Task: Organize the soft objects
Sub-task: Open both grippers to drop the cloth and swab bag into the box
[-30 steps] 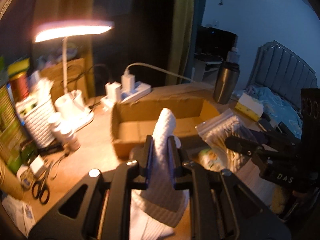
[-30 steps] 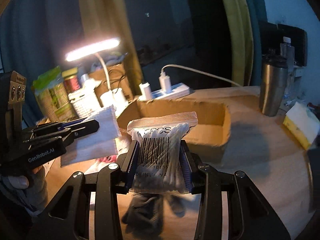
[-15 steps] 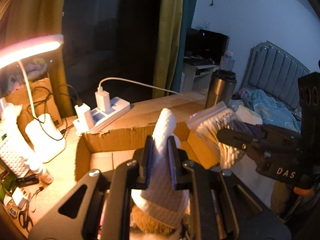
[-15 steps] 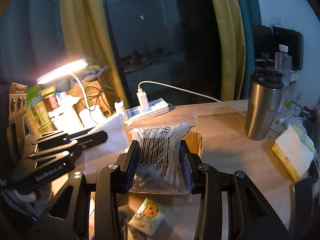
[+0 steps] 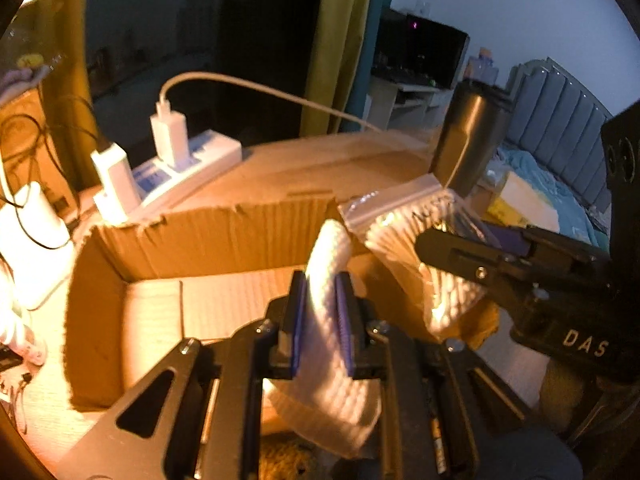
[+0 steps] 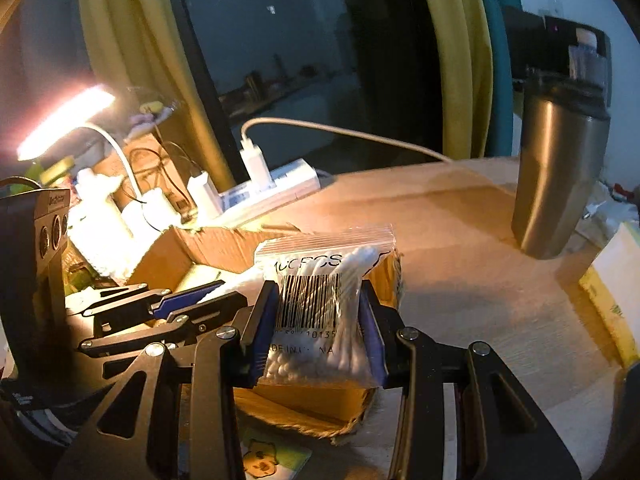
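We see the white textured cloth [image 5: 326, 312] pinched edge-on between the pads of our left tongs [image 5: 321, 316], its long axis running up and away from us, its rounded top tilted toward the far wall of the cardboard box [image 5: 208, 240] and its lower end hanging below the pads. It is held over the open box, near the box's right end. Just right of the cloth, our right tongs [image 6: 318, 320] are clamped on the zip bag of cotton swabs [image 6: 320, 312], which stands upright with its sealed strip on top and its barcode facing us; this bag too hangs over the right end of the box, its long axis vertical. The box sits on a light wooden tabletop [image 6: 460, 248]. Behind the box lies a white power strip [image 5: 188, 160] with chargers plugged in and a pale cable arching off it; to the right of the box stands a steel tumbler [image 6: 556, 184]. A lit desk lamp [image 6: 64, 120] glows left of the box, yellow curtains [image 6: 452, 60] and a dark window rise behind it, and a bed [image 5: 560, 184] lies beyond the tumbler.
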`<state>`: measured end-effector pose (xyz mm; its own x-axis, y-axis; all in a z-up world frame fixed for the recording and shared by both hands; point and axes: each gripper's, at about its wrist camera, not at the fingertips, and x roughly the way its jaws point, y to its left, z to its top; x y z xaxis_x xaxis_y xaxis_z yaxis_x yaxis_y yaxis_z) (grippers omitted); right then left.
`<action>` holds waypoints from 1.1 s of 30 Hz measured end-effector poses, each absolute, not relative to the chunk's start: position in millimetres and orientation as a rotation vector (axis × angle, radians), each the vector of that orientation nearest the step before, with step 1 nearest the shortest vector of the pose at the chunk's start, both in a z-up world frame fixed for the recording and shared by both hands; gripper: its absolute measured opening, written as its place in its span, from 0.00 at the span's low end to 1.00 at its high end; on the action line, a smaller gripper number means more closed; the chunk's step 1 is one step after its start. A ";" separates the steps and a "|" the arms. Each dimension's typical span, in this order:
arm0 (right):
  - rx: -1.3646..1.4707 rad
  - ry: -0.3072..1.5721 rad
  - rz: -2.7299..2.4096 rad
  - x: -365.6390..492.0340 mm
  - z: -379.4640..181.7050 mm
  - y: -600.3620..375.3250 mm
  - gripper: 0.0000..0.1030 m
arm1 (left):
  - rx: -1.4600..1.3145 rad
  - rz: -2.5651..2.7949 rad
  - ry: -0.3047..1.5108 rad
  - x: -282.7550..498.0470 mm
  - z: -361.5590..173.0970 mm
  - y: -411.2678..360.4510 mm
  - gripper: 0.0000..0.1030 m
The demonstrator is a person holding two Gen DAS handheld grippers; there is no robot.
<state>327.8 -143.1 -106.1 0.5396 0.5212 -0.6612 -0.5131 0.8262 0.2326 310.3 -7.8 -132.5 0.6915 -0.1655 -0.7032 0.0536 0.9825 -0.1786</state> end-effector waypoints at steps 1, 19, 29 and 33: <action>0.016 0.801 0.612 329.6 -108.3 -143.3 0.41 | -0.150 -0.124 0.809 311.8 -134.9 -7.9 0.17; 0.005 0.741 0.562 301.2 -73.8 -146.2 0.56 | -0.157 -0.050 0.745 279.0 -106.6 8.8 0.63; -0.028 0.693 0.561 252.3 -53.2 -138.1 0.56 | -0.164 -0.047 0.658 225.3 -80.8 17.8 0.64; -0.045 0.677 0.561 231.6 -45.8 -136.3 0.56 | -0.165 -0.054 0.630 205.6 -75.4 16.5 0.64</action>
